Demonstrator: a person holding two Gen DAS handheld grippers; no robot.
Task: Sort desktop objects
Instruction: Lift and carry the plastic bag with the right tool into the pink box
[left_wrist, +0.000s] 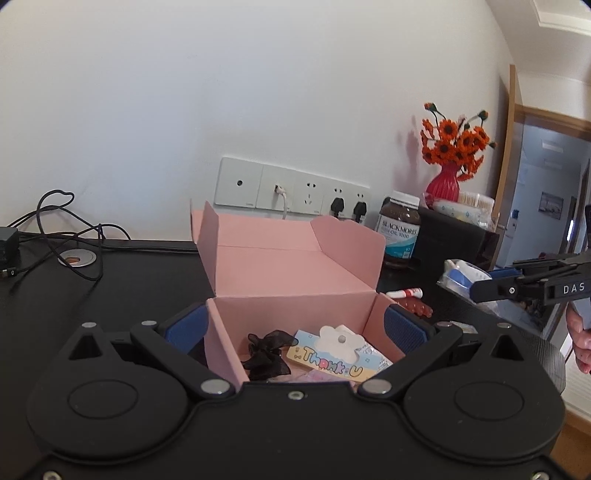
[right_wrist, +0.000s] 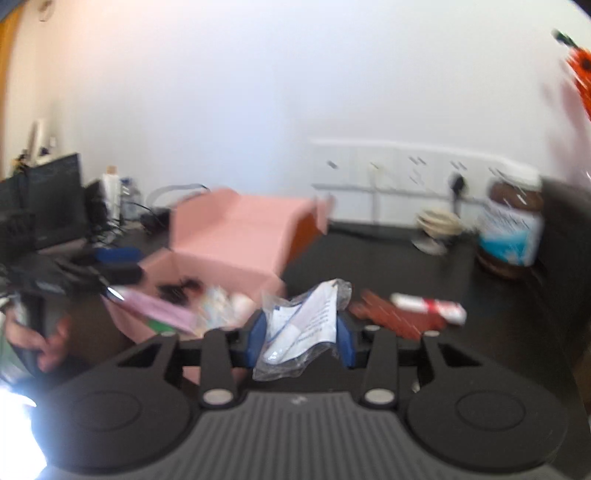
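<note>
Right gripper (right_wrist: 301, 332) is pinching a clear plastic packet (right_wrist: 306, 325) with white paper inside, blue pads (right_wrist: 347, 341) pressing on both sides of it; packet is sticking up and forward out of the jaws, crumpled. Right wrist view is blurred. Ahead and left of this gripper, the open pink box (right_wrist: 229, 236) is sitting on the black desk (right_wrist: 369, 254). Just ahead-right of the fingertips, a red-and-white tube (right_wrist: 428, 305) and a dark red flat item (right_wrist: 391, 314) are lying on the desk. Further right, a brown supplement jar (right_wrist: 511, 229).

Left gripper (left_wrist: 295, 328) is spread wide, its blue pads (left_wrist: 404, 328) standing outside the pink box's (left_wrist: 291, 266) near side walls, one on each side; cannot tell if they are touching the cardboard. Box lid is standing open behind. Inside, right between the fingers: a black ribbon bow (left_wrist: 266, 354) and a "Thank U" card (left_wrist: 332, 360) with a white flower piece on it. To the right of this gripper, the right gripper (left_wrist: 476, 290) is coming in from the edge, carrying the packet (left_wrist: 460, 275) above the desk. Hand (left_wrist: 580, 339) partly showing at the right edge. Behind right: red vase of orange flowers (left_wrist: 452, 162), jar (left_wrist: 400, 229). Wall sockets (left_wrist: 291, 190) behind box, cables (left_wrist: 55, 229) far left.
</note>
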